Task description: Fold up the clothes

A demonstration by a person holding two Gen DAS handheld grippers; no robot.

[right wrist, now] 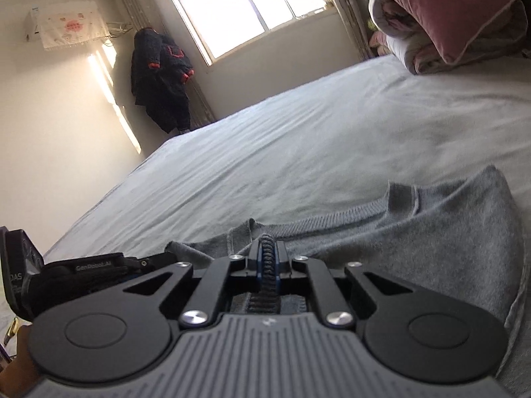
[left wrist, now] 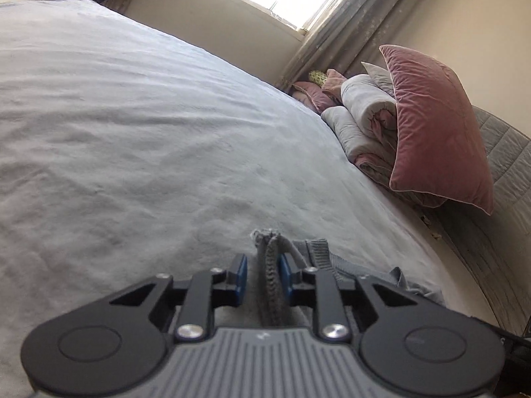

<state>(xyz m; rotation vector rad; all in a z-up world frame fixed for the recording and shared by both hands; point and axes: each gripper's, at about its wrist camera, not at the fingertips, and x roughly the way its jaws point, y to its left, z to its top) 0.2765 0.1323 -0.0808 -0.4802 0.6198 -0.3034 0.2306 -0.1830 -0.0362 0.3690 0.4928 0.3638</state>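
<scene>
A wide bed covered by a pale grey sheet (left wrist: pixel 139 126) fills most of both wrist views, lightly wrinkled and bare across its middle and far side. Its far edge meets a cream wall under a bright window (right wrist: pixel 245 10). At one end of the bed, near the curtain, sits a stack of rolled bedding (left wrist: pixel 361 112) with a pink velvet pillow (left wrist: pixel 434 126) leaning upright against it.

A grey knit sweater (right wrist: pixel 415 242) lies on the near part of the sheet, close to both grippers. In the right wrist view it stretches sideways across the frame, its long axis running left to right, and its ribbed edge rises in a curve toward the right.

The left gripper (left wrist: pixel 264 273) has its blue pads (left wrist: pixel 242 273) closed around a bunched, ribbed fold of the sweater, which stands upright between them. The right gripper (right wrist: pixel 268 262) is clenched tight on a dark ribbed band of the same sweater, its jaws nearly meeting. In the right wrist view, the left gripper's black body shows low at the left, just beside the right one.

A dark jacket (right wrist: pixel 159 79) hangs in the far corner, well apart from the bed's near edge.
</scene>
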